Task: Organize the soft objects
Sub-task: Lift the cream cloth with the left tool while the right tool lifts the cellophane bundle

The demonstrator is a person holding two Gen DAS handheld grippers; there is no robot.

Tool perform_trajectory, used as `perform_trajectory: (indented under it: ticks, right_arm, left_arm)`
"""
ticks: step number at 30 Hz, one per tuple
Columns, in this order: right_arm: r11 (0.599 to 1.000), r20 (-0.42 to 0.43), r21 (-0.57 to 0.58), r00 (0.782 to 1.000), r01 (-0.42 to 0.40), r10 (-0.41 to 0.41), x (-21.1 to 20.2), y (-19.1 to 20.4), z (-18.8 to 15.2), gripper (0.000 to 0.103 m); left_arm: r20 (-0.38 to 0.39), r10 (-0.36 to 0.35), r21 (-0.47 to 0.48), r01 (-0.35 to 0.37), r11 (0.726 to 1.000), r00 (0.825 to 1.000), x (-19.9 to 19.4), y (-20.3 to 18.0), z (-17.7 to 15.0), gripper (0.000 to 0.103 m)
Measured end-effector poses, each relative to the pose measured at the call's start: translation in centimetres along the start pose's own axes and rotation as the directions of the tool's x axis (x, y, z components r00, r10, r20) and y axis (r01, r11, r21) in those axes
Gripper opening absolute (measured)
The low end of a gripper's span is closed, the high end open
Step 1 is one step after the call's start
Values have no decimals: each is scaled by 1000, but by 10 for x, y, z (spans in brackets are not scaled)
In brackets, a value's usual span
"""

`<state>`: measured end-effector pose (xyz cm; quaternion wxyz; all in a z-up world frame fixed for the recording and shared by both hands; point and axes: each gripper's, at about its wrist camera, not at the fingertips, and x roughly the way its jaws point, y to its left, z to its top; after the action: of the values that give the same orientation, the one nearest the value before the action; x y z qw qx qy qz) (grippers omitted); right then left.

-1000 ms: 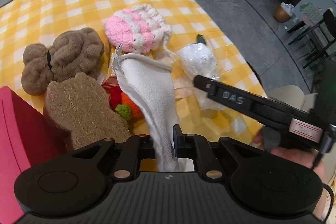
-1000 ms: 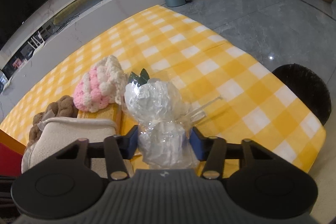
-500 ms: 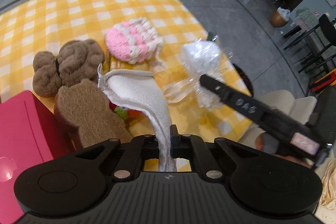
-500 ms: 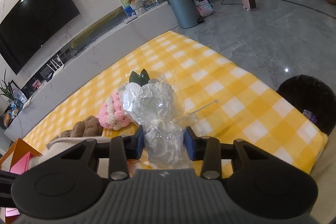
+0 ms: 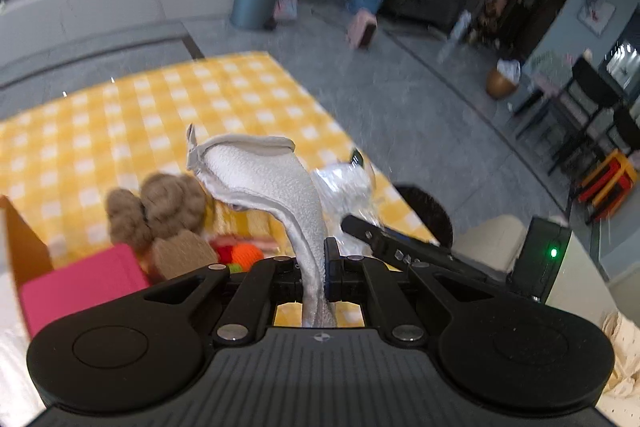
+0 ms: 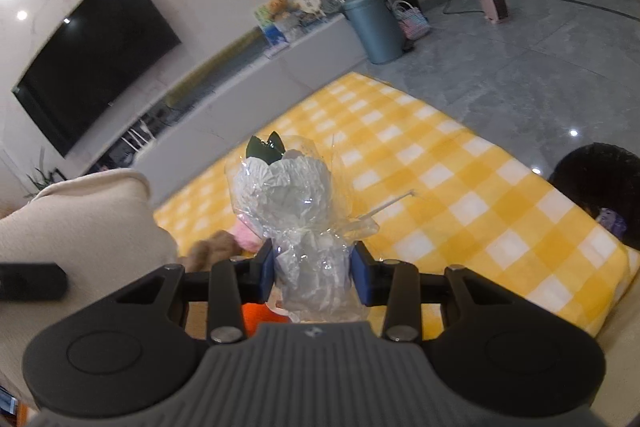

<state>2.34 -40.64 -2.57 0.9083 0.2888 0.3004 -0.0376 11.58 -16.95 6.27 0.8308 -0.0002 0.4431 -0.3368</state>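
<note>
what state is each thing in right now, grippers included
left gripper: shut on white cloth
white cloth: lifted, hanging
right gripper: shut on wrapped bouquet
wrapped bouquet: upright, lifted
brown plush: lying on tablecloth
pink box: lid state unclear

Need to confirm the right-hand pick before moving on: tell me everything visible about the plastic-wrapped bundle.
The plastic-wrapped bundle is white crinkled material inside clear cellophane, with dark green leaves poking out on top. It stands upright, its narrow lower part pinched in the right gripper, lifted above the yellow checked cloth.
</note>
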Motion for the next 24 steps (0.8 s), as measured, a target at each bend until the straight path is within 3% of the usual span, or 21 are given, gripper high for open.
perform_trajectory:
  ticks: [7,14,17,20,24]
  right_arm:
    - [993,60,16,992,-114,113,-31,19,5,39]
    - [976,117,-75,971,-202,210,-65,64,7,39]
    - [964,121,-128,961,-232,247,-74,92,4,39]
    - [951,112,-191,958,-241,266,-78,127,-5,39]
    - [899,38,-304,938,-316,343,-79,181,-28,39]
  left_arm:
    - [121,10,-49,-4,999,993,-53,30,-12,5]
    - [220,76,-172,-38,984,973,-102,82,-44,5]
    - [251,115,-235,-55,970,961,-118,104,-63,5]
    - [313,151,-332,-41,943,938,-135,130,-86,5]
    - [357,166,-423,1,906,919,-147,165,-114,5]
